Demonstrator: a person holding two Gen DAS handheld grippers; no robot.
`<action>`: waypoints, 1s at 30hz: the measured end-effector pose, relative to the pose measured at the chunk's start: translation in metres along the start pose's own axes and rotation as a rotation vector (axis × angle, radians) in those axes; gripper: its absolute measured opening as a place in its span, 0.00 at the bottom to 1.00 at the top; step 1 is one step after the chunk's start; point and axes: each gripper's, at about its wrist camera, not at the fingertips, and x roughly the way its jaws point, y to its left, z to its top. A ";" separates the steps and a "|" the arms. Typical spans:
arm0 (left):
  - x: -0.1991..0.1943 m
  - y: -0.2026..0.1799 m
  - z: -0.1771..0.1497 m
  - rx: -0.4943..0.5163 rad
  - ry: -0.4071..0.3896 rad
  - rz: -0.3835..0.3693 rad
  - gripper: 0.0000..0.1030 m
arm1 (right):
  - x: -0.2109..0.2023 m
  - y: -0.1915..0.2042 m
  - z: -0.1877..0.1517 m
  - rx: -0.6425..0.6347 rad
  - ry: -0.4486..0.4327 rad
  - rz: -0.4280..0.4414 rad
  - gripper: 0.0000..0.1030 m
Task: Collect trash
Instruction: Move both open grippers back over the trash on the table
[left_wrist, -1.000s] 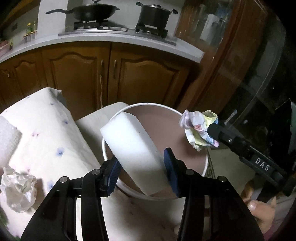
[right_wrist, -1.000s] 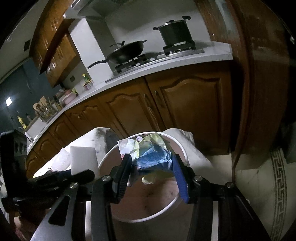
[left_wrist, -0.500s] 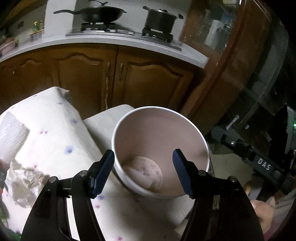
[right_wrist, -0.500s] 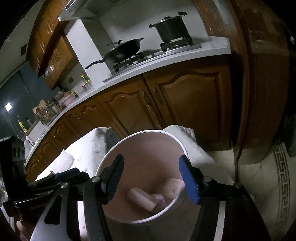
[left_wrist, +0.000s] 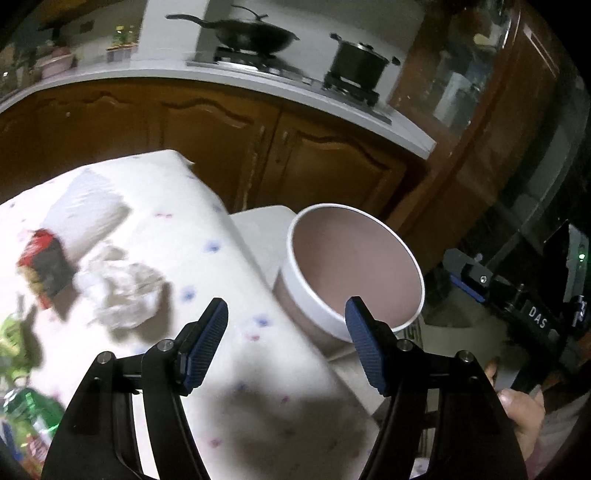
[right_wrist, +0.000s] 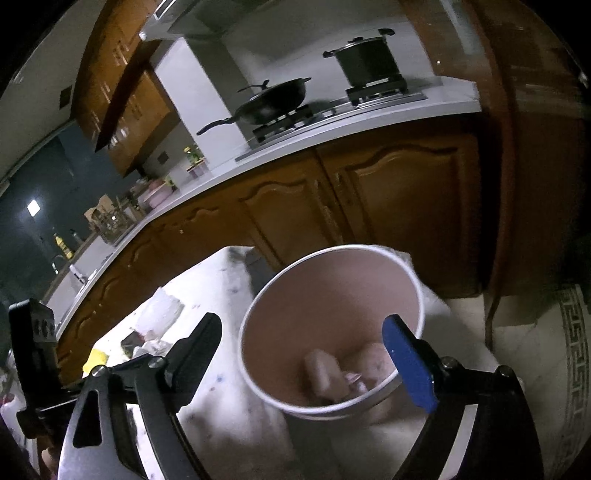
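Note:
A white round bin (left_wrist: 317, 314) with a pinkish inside stands by the table's right edge; it also shows in the right wrist view (right_wrist: 258, 384). Dropped pieces (right_wrist: 321, 373) lie at its bottom. My left gripper (left_wrist: 286, 341) is open and empty, above the table edge left of the bin. My right gripper (right_wrist: 306, 350) is open and empty over the bin's mouth. On the white flowered tablecloth (left_wrist: 229, 280) lie a crumpled white paper (left_wrist: 122, 291), a red and black packet (left_wrist: 44, 266), a white foam block (left_wrist: 85, 218) and green wrappers (left_wrist: 22, 410).
Brown kitchen cabinets (left_wrist: 229, 147) with a white counter, a wok (left_wrist: 255, 35) and a pot (left_wrist: 358, 62) stand behind. A dark wooden door frame is on the right. The right gripper's body (left_wrist: 517, 306) shows to the right of the bin.
My left gripper let go of the white foam block and my right gripper let go of the crumpled colored paper; both fell into the bin. The left view has swung toward the table.

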 end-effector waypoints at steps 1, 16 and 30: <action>-0.006 0.005 -0.001 -0.007 -0.005 0.008 0.66 | -0.001 0.003 -0.001 -0.001 0.001 0.005 0.88; -0.074 0.087 -0.024 -0.133 -0.085 0.118 0.68 | 0.007 0.068 -0.027 -0.077 0.049 0.093 0.87; -0.107 0.139 -0.029 -0.200 -0.114 0.178 0.72 | 0.018 0.119 -0.042 -0.140 0.076 0.154 0.88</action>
